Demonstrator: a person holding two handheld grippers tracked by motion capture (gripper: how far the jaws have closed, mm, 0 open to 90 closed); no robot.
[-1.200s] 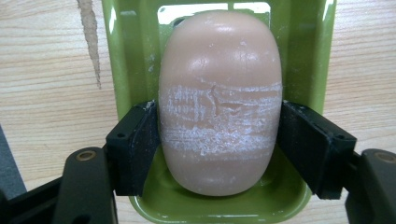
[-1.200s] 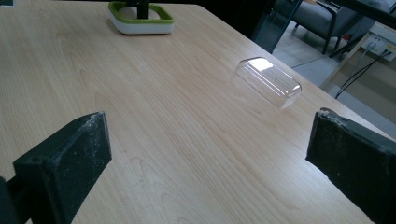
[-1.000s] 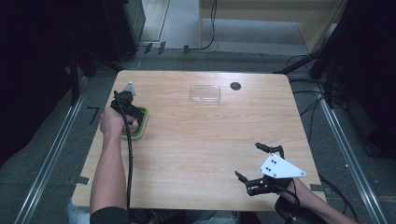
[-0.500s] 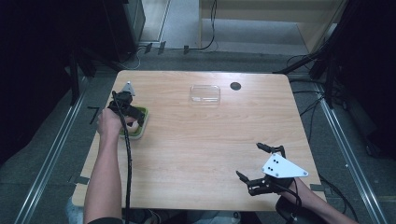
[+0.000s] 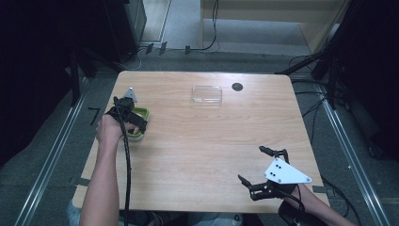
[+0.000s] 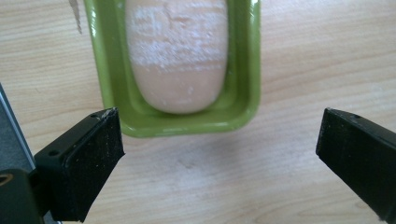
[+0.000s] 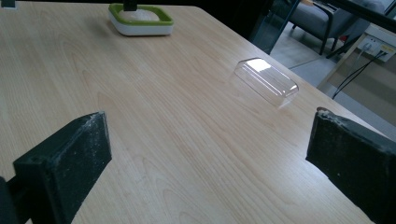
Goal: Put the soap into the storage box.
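I see the left gripper [image 5: 132,117] over the green dish [image 6: 180,122] near the bench's left edge; its jaws have just been opening and stand wide, nothing between them (the dish, holding a pale oval bar [image 6: 176,56], lies just beyond). The right gripper [image 5: 259,165] stands spread wide and empty near the near-right corner. A clear lid [image 5: 206,94] rests by the far edge.

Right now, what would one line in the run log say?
left gripper: open, jaws just opened, nothing between | green tray: on table, holds pale oval piece | right gripper: open, empty | clear lid: untouched
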